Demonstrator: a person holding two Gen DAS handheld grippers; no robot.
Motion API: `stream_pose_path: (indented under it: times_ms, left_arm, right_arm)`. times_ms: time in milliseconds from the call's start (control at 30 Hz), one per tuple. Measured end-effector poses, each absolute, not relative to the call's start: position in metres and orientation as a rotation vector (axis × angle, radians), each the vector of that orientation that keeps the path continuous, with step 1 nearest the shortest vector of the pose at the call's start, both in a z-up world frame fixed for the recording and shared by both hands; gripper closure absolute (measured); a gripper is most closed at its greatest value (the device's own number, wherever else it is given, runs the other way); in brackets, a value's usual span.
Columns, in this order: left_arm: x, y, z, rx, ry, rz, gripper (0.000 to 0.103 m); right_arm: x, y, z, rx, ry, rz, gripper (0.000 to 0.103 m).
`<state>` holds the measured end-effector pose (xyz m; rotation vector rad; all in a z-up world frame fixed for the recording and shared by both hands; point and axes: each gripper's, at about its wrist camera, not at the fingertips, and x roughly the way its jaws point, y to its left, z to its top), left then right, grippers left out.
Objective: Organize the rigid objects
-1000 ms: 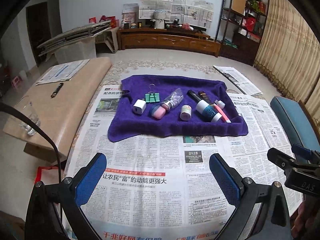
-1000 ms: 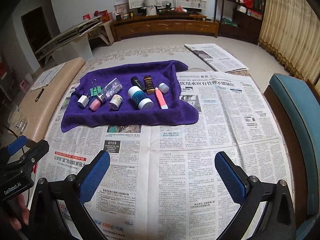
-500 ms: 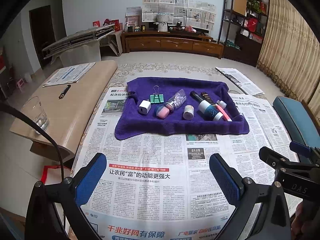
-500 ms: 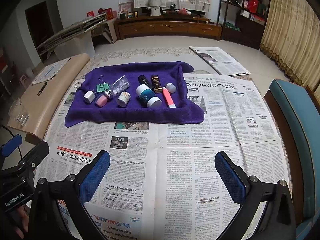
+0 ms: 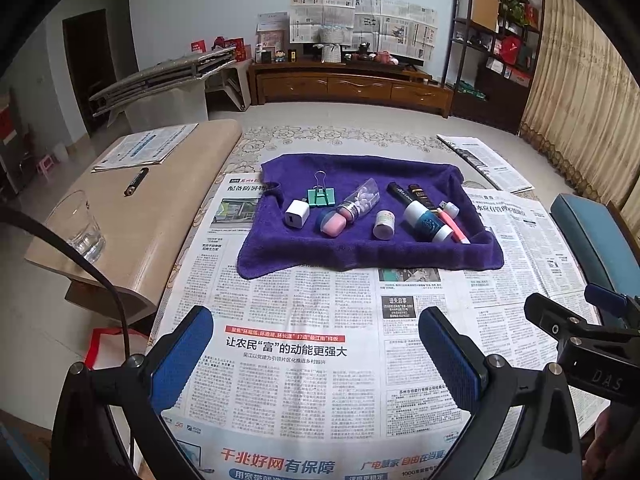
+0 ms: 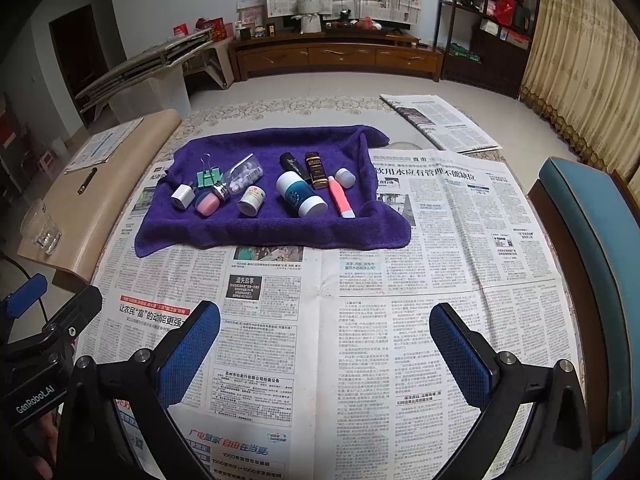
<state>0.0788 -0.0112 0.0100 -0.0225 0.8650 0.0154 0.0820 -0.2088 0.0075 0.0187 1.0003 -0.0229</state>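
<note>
A purple towel (image 5: 360,252) (image 6: 280,232) lies on the newspaper-covered table and carries several small items: a white charger cube (image 5: 297,213), a green binder clip (image 5: 321,196), a clear pill bottle (image 5: 360,200), a pink-capped jar (image 5: 333,222), a small white bottle (image 5: 384,224), a teal-and-white bottle (image 5: 426,222) and a pink pen (image 5: 454,226). In the right wrist view the same row shows, with the teal-and-white bottle (image 6: 301,198) and pink pen (image 6: 340,196). My left gripper (image 5: 316,356) and right gripper (image 6: 324,354) are both open, empty, well short of the towel.
Left of the table stands a beige bench (image 5: 160,200) with a drinking glass (image 5: 82,226), a pen and papers. A blue-cushioned chair (image 6: 592,248) flanks the right edge. Newspaper (image 6: 440,240) covers the table around the towel.
Both views have pulled back and risen a little; the towel and its items sit farther away and higher in frame. Both grippers stay open.
</note>
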Motion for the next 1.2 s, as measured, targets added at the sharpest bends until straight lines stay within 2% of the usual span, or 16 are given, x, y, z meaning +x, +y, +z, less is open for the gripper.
stream_pose_path:
  times_ms: [1200]
  left_arm:
    - [0.0756, -0.014, 0.0104, -0.027, 0.875, 0.007, 0.0]
  right_arm:
    - [0.0788, -0.203, 0.0112, -0.001, 1.004, -0.015, 0.0]
